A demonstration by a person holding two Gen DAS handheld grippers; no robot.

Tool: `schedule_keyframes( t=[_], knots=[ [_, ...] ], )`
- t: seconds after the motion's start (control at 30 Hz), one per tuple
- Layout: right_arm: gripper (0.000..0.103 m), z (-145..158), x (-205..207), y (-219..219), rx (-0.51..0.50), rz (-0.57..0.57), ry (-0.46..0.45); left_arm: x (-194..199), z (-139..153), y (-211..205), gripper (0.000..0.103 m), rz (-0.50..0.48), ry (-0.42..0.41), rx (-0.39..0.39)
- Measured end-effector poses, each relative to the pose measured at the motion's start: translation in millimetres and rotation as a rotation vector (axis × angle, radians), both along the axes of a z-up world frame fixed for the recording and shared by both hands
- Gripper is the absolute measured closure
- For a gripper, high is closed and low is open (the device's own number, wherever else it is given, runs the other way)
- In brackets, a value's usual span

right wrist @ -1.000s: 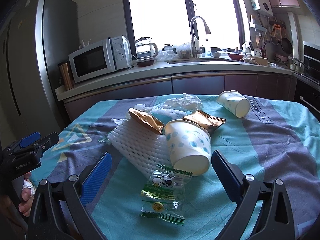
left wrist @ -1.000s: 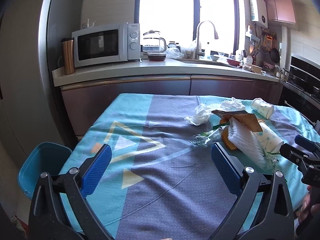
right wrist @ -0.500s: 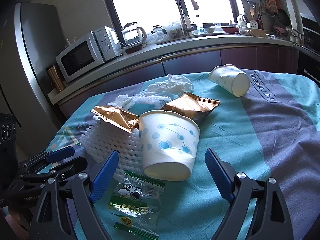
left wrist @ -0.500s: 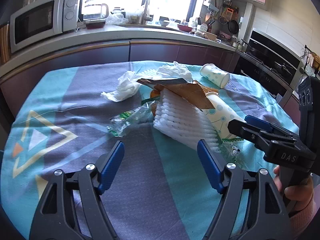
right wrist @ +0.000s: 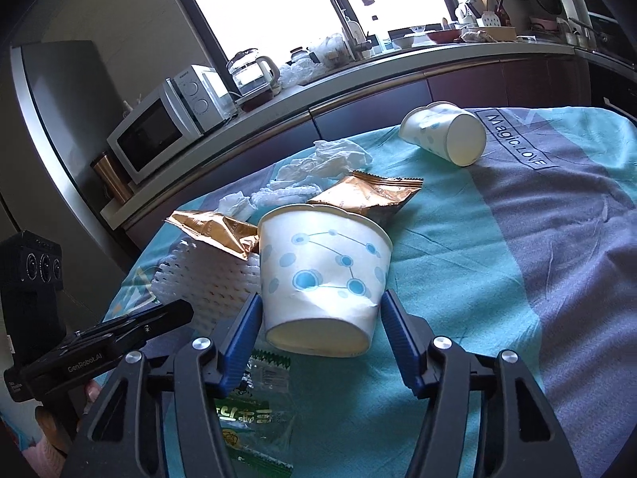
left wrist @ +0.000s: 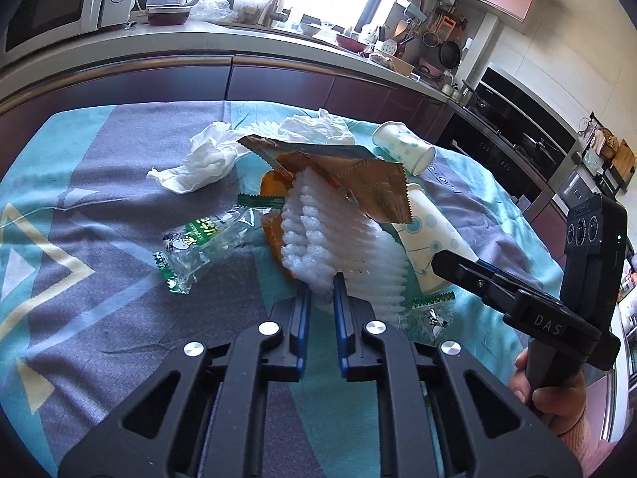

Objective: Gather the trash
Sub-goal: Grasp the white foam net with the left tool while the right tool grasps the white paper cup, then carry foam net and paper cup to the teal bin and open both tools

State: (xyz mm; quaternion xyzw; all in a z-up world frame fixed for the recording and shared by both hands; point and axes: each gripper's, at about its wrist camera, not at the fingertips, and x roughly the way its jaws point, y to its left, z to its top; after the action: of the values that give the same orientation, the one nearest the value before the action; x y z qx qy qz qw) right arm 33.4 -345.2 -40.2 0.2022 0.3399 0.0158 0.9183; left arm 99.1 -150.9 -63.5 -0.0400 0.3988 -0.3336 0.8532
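Observation:
My left gripper (left wrist: 320, 290) is shut on the near edge of a white foam fruit net (left wrist: 338, 239), which also shows in the right wrist view (right wrist: 211, 279). My right gripper (right wrist: 318, 310) has closed on a dotted paper cup (right wrist: 322, 279) lying on its side; its blue pads (right wrist: 249, 326) touch the cup's walls. Brown snack wrappers (left wrist: 358, 175) lie on the net. A clear green wrapper (left wrist: 199, 243) lies left of it. White tissues (left wrist: 203, 159) and a second paper cup (right wrist: 446, 133) lie farther back.
Everything lies on a table with a teal and grey cloth (right wrist: 537, 259). Another clear wrapper (right wrist: 247, 418) lies under my right gripper. A kitchen counter with a microwave (right wrist: 159, 135), kettle and sink runs behind the table.
My left gripper moved forward and closed on the foam net. My right gripper moved forward and narrowed onto the paper cup.

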Motion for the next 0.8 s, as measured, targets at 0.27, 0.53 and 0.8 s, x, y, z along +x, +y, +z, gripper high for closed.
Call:
schedule_keyframes(
  t=[0.27, 0.53, 0.8],
  knots=[
    [0.044, 24, -19, -9, 0.01, -0.02, -0.073, -28, 28, 34, 0.092, -0.016, -0.068, -0.035],
    [0.044, 46, -29, 8, 0.002, 0.009, -0.13, -41, 46, 101, 0.092, 0.091, -0.106, 0.001],
    [0.044, 64, -27, 50, -0.009, 0.121, -0.172, -48, 57, 177, 0.092, 0.216, -0.135, -0.014]
  ],
)
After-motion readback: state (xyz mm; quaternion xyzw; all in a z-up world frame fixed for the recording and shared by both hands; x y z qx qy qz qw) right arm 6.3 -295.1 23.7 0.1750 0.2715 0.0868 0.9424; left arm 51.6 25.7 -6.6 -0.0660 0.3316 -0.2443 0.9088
